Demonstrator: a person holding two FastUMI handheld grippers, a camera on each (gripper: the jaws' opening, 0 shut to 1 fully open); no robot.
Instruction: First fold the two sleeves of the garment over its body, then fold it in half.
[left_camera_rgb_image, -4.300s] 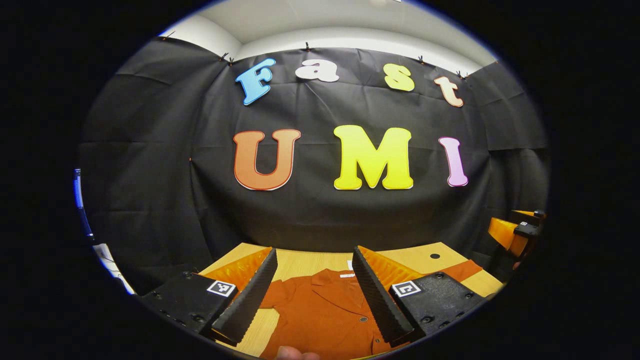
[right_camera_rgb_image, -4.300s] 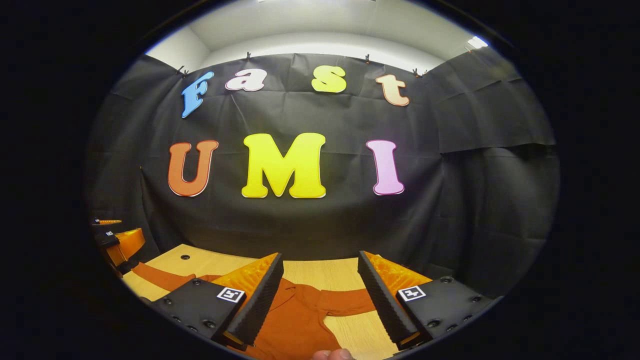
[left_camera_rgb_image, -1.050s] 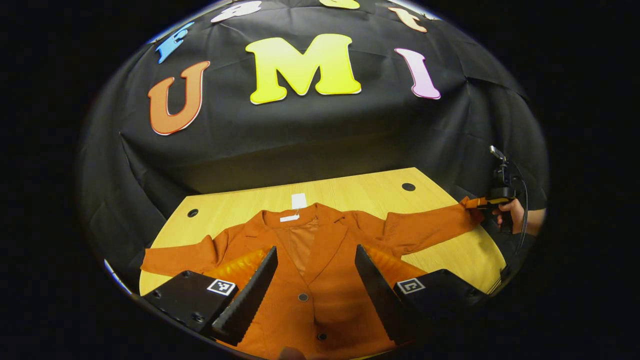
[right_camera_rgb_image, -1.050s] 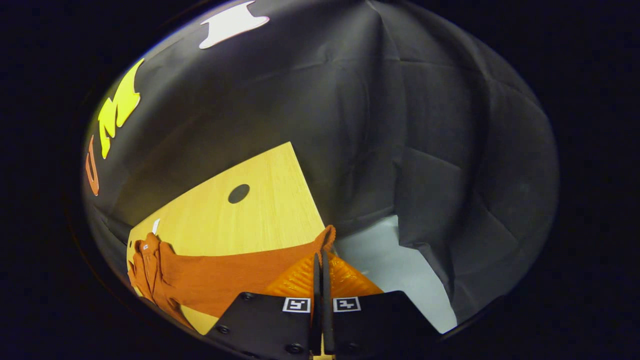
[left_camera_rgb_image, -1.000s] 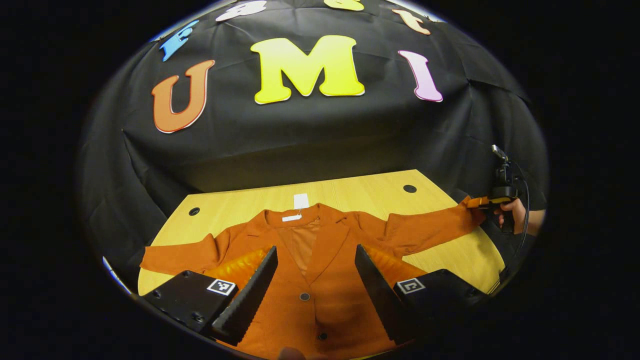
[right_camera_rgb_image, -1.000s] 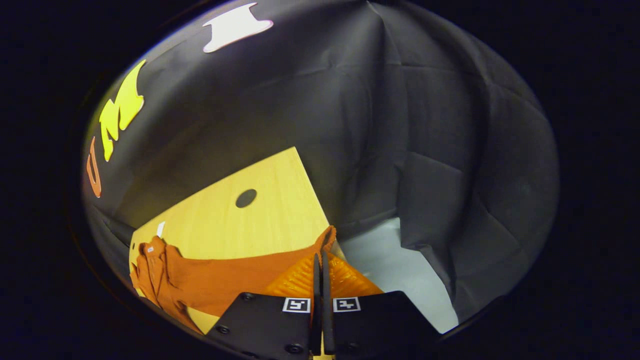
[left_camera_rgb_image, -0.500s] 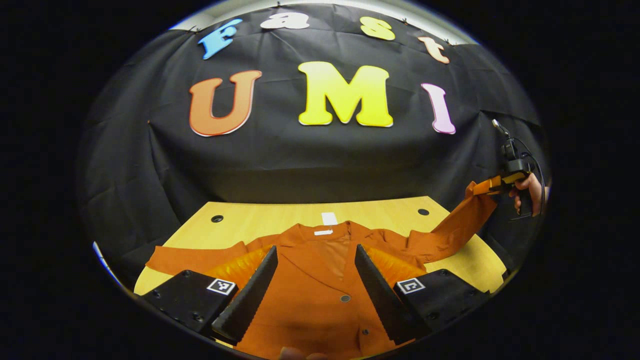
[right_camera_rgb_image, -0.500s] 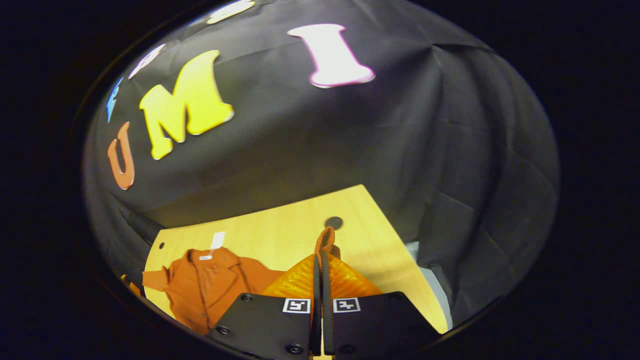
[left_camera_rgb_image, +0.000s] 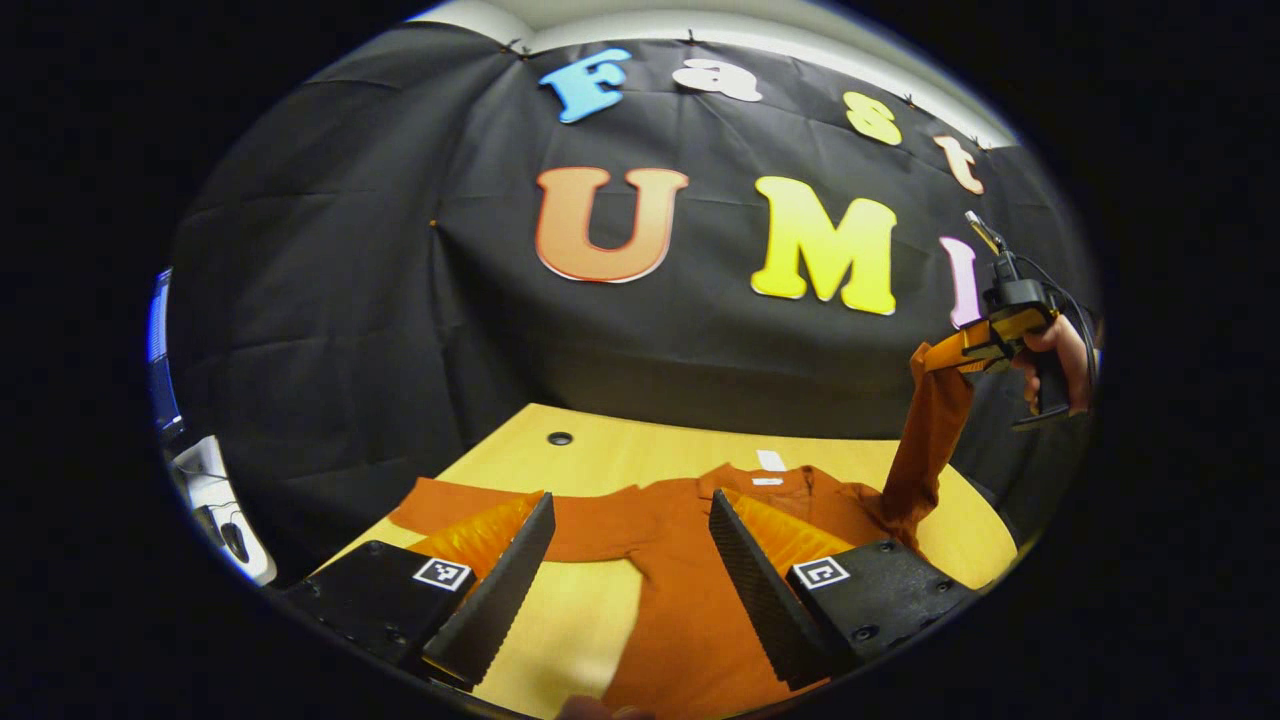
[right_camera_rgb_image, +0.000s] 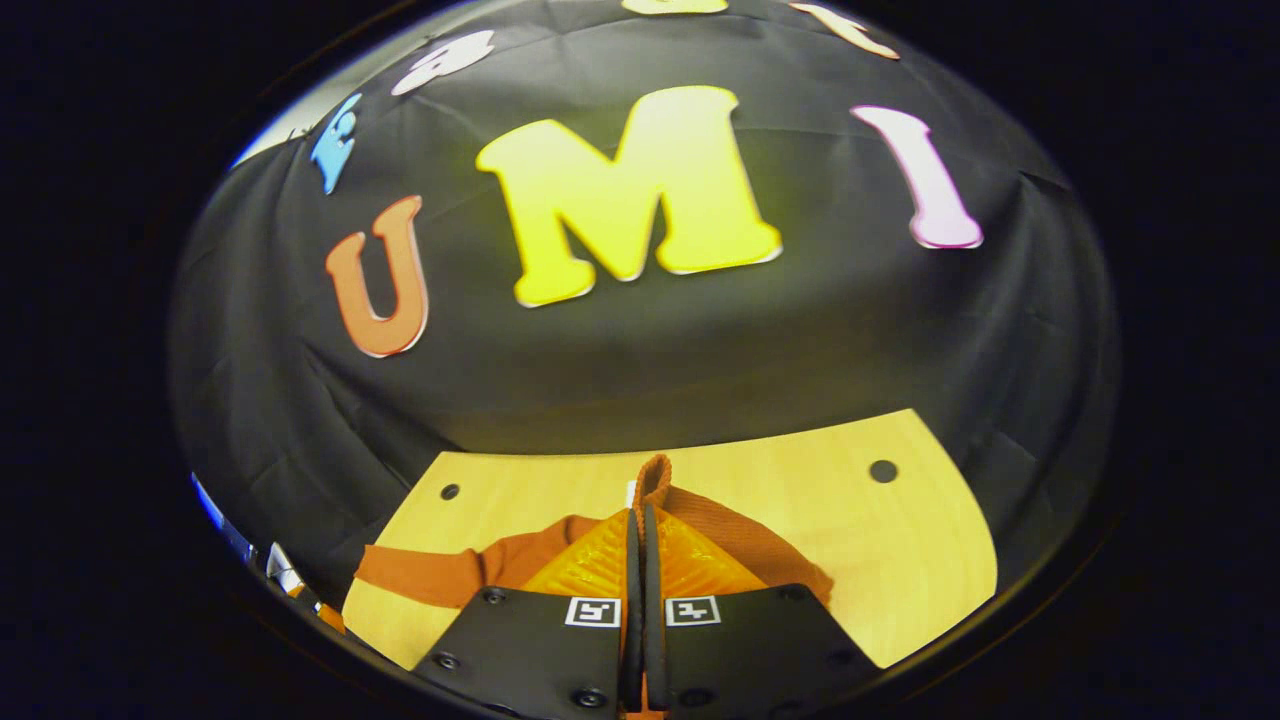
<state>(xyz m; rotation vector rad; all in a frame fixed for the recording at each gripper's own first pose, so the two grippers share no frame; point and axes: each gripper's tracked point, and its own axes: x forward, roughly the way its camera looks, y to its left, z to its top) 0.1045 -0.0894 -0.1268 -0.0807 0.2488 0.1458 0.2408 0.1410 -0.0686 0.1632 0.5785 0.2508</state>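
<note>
Left gripper (left_camera_rgb_image: 630, 560): the fingers (left_camera_rgb_image: 495, 590) stand wide apart, with nothing between them and nothing touching them. They hang above the near part of the table (left_camera_rgb_image: 560, 610), over the rust-orange jacket (left_camera_rgb_image: 680, 600).

Right gripper (right_camera_rgb_image: 640, 555): the jaws are pressed together on the cuff (right_camera_rgb_image: 652, 478) of the jacket's right sleeve (right_camera_rgb_image: 745, 545). A small loop of cuff fabric stands up past the fingertips. In the left gripper view this gripper (left_camera_rgb_image: 975, 350) appears at the right, held by a hand (left_camera_rgb_image: 1055, 355), well above the table. The right sleeve (left_camera_rgb_image: 925, 430) hangs from it nearly straight down to the shoulder.

Jacket: the body lies flat along the middle of the table, front side up, with the collar (left_camera_rgb_image: 775, 478) toward the far edge. A white tag (left_camera_rgb_image: 770, 460) lies at the collar. The left sleeve (left_camera_rgb_image: 450, 500) lies flat, stretched toward the table's left edge; in the right gripper view it (right_camera_rgb_image: 450, 575) runs to the near left corner.

Surface: a light wooden table with one round cable hole near the far left corner (right_camera_rgb_image: 450, 491) and one near the far right corner (right_camera_rgb_image: 883, 470). The far strip of the table and its right part (right_camera_rgb_image: 900, 560) are bare wood.

Room: black cloth wall (left_camera_rgb_image: 350, 330) stands directly behind the far edge and continues along both sides. A strip of pale ceiling (left_camera_rgb_image: 760, 25) shows above the cloth.
</note>
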